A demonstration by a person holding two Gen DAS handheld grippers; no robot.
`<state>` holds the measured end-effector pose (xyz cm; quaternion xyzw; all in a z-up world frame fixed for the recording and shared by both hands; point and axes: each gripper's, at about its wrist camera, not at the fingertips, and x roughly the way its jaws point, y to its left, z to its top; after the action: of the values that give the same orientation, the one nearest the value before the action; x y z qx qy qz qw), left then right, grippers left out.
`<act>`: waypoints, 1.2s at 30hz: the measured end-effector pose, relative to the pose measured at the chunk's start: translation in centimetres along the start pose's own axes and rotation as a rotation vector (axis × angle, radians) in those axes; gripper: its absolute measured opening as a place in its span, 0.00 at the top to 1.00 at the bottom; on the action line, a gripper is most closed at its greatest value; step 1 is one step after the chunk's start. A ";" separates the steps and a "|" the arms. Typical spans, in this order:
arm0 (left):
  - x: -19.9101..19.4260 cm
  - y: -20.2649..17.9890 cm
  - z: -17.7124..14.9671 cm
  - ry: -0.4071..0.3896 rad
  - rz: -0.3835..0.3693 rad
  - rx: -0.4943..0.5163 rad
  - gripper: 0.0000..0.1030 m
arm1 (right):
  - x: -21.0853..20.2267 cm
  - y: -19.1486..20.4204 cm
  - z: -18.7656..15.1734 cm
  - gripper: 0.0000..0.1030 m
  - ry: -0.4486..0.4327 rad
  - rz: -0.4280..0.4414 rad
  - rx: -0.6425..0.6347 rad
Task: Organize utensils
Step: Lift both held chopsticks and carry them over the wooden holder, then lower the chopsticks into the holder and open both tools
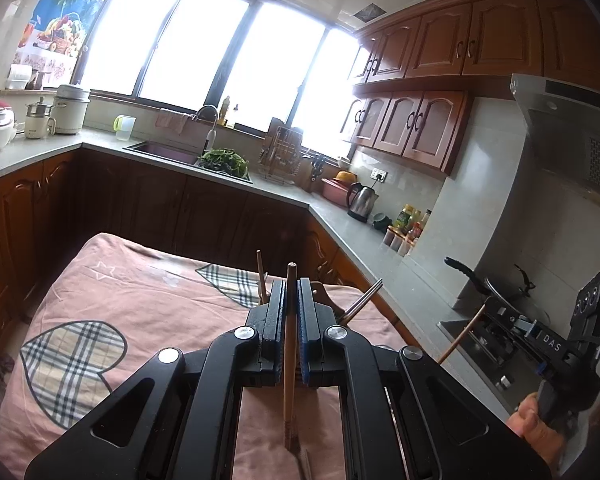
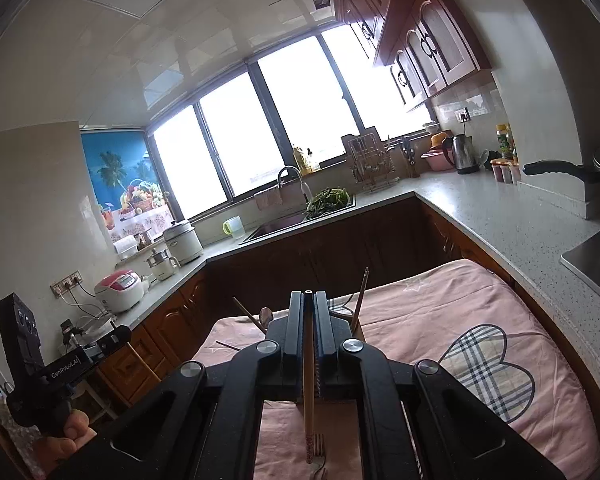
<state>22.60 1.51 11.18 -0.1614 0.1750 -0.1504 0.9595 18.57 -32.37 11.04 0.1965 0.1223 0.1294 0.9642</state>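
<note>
Left wrist view, going L to R: your left gripper [image 1: 291, 312] sits lower centre, pointing up and away over the pink cloth [image 1: 140, 292] w/ plaid hearts. Its fingers [image 1: 277, 312] are pinched nearly together on a wooden chopstick [image 1: 289, 344], which runs lengthwise between the pads; one end pokes out past the tips, the patterned end hangs below toward the cloth. Behind the fingers, another wooden stick [image 1: 261, 276] stands tilted at centre, and a metal chopstick pair [image 1: 362, 302] leans out to the right. What they stand in is hidden by the gripper.

Far right of that frame: your right gripper [image 1: 496, 320] is held off the table edge, over the stove side, w/ your right hand [image 1: 534, 420] wrapped on its handle at lower right. It clamps a second wooden chopstick [image 1: 462, 334], slanting down-left.

Right wrist view, L to R: your left hand [image 2: 70, 432] grips its handle at lower left. At centre, the right fingers [image 2: 298, 328] are closed tight on the chopstick, its decorated end down near a fork [image 2: 318, 456] lying on the cloth at bottom centre. Upright sticks [image 2: 360, 300] show just right of the fingertips, one more tilted at left.
</note>
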 end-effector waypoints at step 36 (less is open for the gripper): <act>12.2 2.1 4.1 -0.133 0.081 -0.129 0.95 | 10.4 -2.0 4.3 0.96 -0.097 -0.055 -0.034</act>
<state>35.62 0.27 10.57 -0.2253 0.1267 -0.0887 0.9619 29.98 -32.53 12.18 0.1828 0.0784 0.0951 0.9754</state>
